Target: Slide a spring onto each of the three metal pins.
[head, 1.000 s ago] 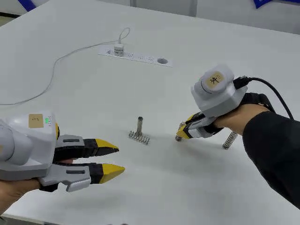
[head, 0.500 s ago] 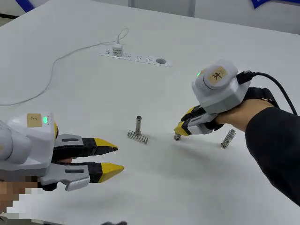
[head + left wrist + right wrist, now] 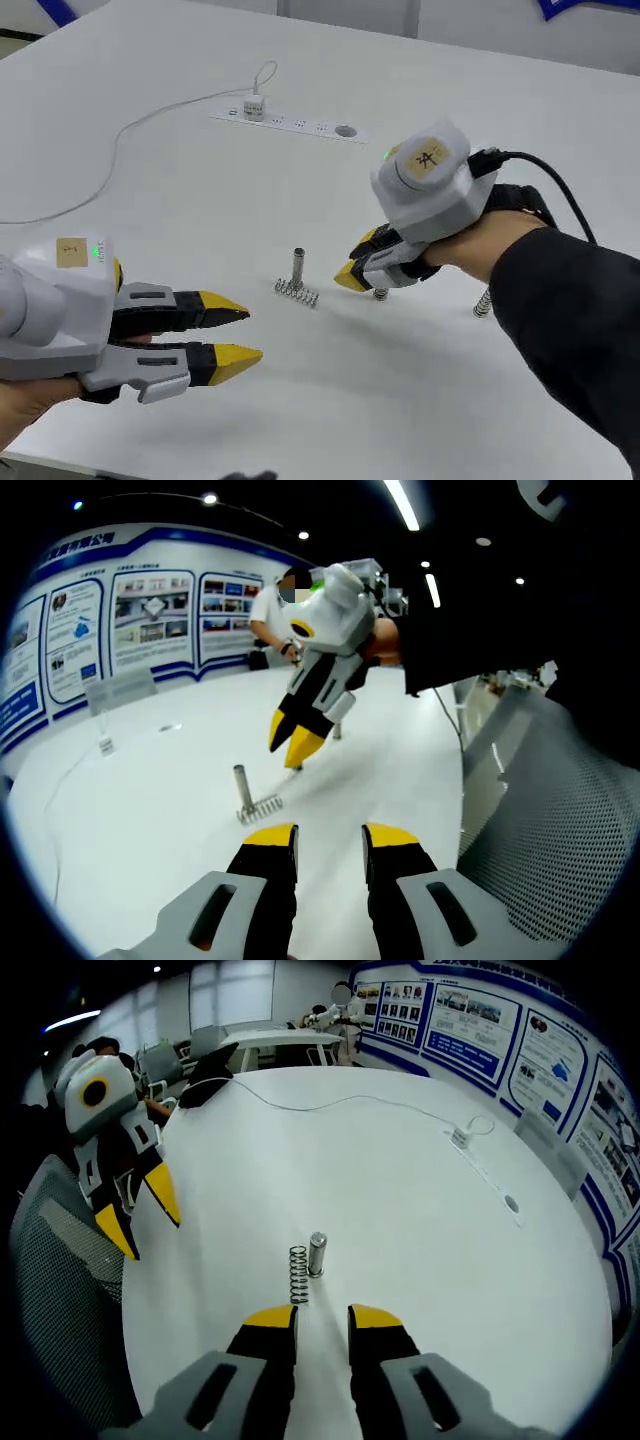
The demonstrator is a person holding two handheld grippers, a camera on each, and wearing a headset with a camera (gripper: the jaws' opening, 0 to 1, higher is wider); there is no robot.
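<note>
A bare metal pin (image 3: 298, 266) stands upright mid-table with a loose spring (image 3: 297, 292) lying at its foot. Two more pins carry springs: one (image 3: 380, 294) just behind my right gripper, another (image 3: 484, 303) farther right. My right gripper (image 3: 350, 278) hovers open and empty just right of the bare pin; in its own view the jaws (image 3: 322, 1320) point at the pin (image 3: 318, 1254) and the spring (image 3: 297, 1273). My left gripper (image 3: 240, 335) is open and empty at the near left, facing the pin (image 3: 241, 788) and the spring (image 3: 262, 807).
A white power strip (image 3: 290, 121) with a plugged-in adapter (image 3: 253, 104) and a cable (image 3: 120, 135) lies at the far side of the white table (image 3: 420, 400). A mesh chair back (image 3: 540, 810) stands off the table's edge.
My right gripper has moved left, away from the middle spring-bearing pin and toward the bare pin. The left gripper has stayed where it was.
</note>
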